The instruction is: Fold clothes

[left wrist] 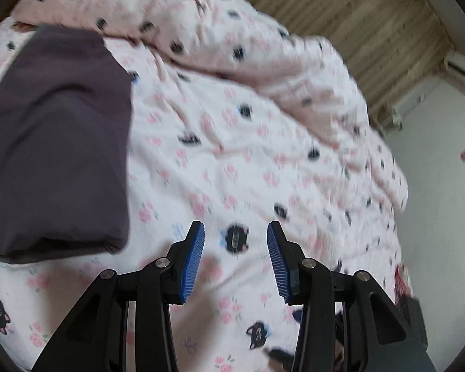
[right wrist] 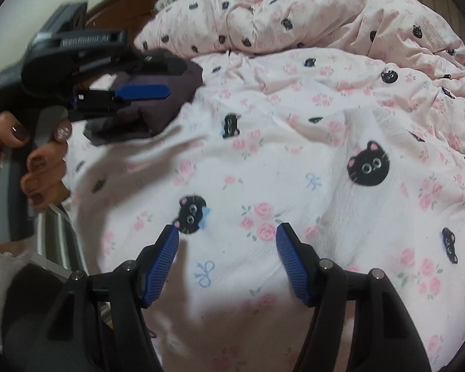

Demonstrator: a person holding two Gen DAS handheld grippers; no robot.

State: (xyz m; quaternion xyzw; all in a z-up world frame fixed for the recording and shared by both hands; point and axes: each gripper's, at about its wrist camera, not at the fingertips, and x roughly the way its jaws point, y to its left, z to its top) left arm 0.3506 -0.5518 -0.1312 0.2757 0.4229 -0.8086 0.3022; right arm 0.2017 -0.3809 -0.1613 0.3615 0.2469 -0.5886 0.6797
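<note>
Bed (right wrist: 325, 161) under pink cat-print quilt, dark purple garment (left wrist: 55, 142) upper left; left gripper (left wrist: 235, 232), right gripper (right wrist: 228, 235) both parted, empty

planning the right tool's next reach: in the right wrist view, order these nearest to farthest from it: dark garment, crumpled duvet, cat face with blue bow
1. cat face with blue bow, just beyond the right tool's left fingertip
2. dark garment, upper left, beside the left tool
3. crumpled duvet, heaped along the top
</note>
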